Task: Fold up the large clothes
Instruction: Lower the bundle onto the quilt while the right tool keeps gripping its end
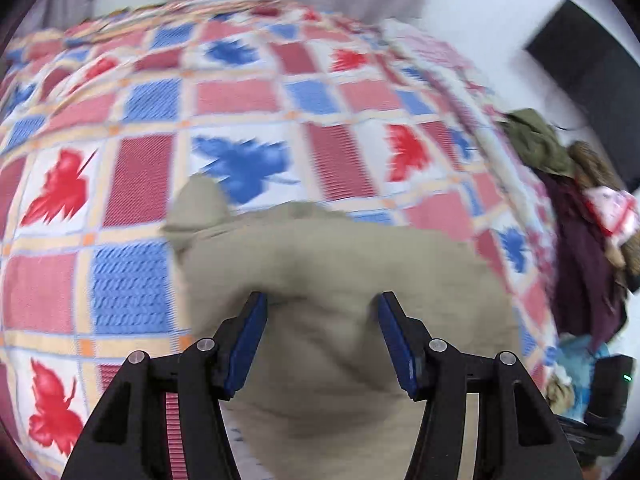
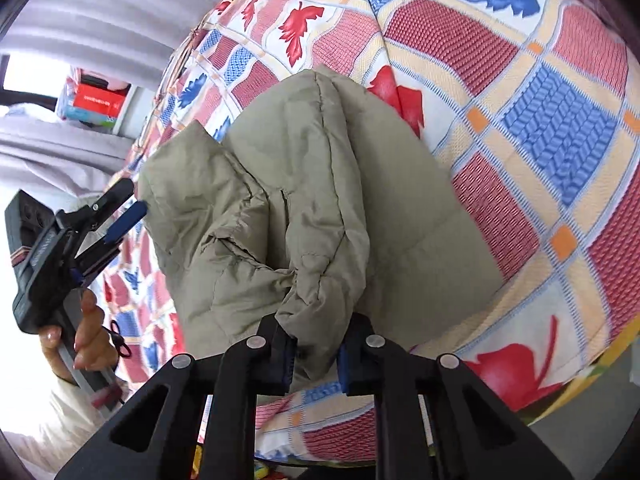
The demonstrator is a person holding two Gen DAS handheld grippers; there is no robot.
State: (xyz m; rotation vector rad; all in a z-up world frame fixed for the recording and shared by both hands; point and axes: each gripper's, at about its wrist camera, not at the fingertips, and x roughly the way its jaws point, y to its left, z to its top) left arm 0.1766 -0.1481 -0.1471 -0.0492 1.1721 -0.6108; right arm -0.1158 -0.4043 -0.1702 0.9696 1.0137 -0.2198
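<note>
The padded khaki jacket (image 2: 304, 200) lies bunched near the bed's (image 2: 560, 128) near edge. The right gripper (image 2: 316, 364) pinches a cuff-like fold; the left gripper (image 1: 322, 336) hovers, jaws apart, apparently empty. Mid-fold: next, carry that fold across.

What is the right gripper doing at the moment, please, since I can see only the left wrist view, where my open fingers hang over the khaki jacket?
Observer: The right gripper is closed on a bunched fold of the khaki jacket, at the edge nearest its camera.
Operator: Thank you. Is the jacket lying flat on the bed?
Observer: No; from the right wrist view it is folded over itself in puffy layers on the patterned bedspread.
Operator: Can you see my left gripper from there?
Observer: Yes, the left gripper shows at the left of that view, held in a hand, its fingers apart beside the jacket's edge with nothing between them.
</note>
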